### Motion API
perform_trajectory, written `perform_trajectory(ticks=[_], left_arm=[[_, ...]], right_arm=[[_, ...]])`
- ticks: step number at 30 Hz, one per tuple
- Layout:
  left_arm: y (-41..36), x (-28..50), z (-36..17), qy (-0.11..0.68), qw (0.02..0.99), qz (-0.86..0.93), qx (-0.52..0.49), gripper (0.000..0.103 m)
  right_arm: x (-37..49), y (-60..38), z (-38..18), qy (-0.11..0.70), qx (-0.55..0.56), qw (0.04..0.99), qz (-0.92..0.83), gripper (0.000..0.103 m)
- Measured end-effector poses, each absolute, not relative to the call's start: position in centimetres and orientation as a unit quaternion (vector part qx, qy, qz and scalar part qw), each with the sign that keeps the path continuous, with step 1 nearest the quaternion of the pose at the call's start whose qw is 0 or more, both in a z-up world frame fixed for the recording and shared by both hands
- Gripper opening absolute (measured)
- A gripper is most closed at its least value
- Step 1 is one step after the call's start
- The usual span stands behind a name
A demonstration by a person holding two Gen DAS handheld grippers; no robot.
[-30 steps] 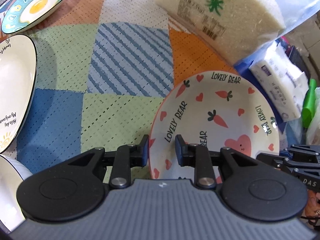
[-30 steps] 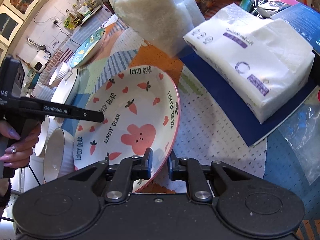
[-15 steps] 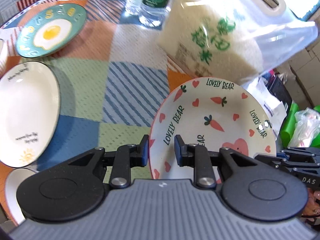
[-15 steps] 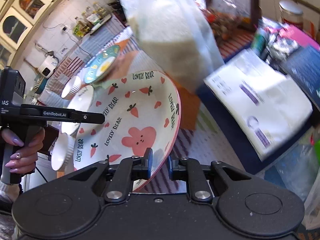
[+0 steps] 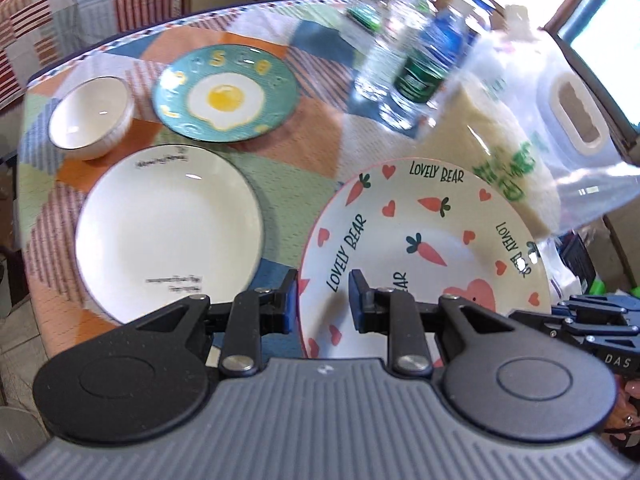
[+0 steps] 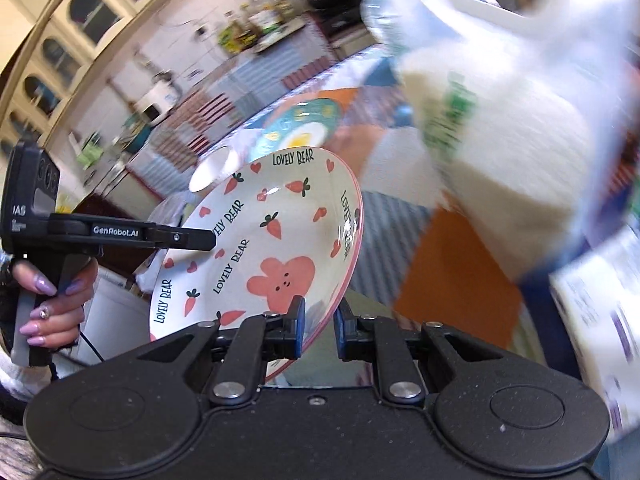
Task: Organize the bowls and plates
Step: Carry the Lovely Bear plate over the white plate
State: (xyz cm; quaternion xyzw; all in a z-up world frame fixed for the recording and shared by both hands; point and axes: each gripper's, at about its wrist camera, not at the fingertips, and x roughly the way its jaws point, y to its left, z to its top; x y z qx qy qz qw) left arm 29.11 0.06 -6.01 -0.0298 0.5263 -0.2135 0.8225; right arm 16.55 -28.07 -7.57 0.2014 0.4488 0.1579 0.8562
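The "Lovely Bear" plate (image 5: 424,240), white with pink hearts, carrots and a bunny, is held in the air above the table by both grippers. My left gripper (image 5: 323,300) is shut on its left rim. My right gripper (image 6: 319,330) is shut on its opposite rim (image 6: 336,300), and the plate (image 6: 260,248) tilts up there. On the patchwork tablecloth lie a large white plate (image 5: 168,228), a teal fried-egg plate (image 5: 226,94) and a small white bowl (image 5: 90,118).
A big bag of rice (image 5: 516,152) stands right behind the lifted plate. Water bottles (image 5: 416,56) stand at the back of the table. Tissue packs (image 6: 600,312) lie to the right. The table's round edge (image 5: 100,46) runs along the far left.
Both grippers have lifted the Lovely Bear plate well up off the table. The white plate, egg plate and small bowl have come into the left view.
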Motion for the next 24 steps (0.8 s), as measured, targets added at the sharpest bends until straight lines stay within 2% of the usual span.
perform_trajectory(ticks=[9, 24], left_arm=[[6.6, 31.3, -6.1, 0.512, 0.843, -0.152, -0.069, 0.023], [13.6, 35.4, -11.7, 0.531, 0.838, -0.076, -0.102, 0.023]], right_arm=[[22.6, -23.4, -7.9, 0.46, 0.187, 0.839, 0.222, 0.02], [30.5, -17.1, -11.6, 0.491, 0.187, 0.812, 0.255, 0.02]])
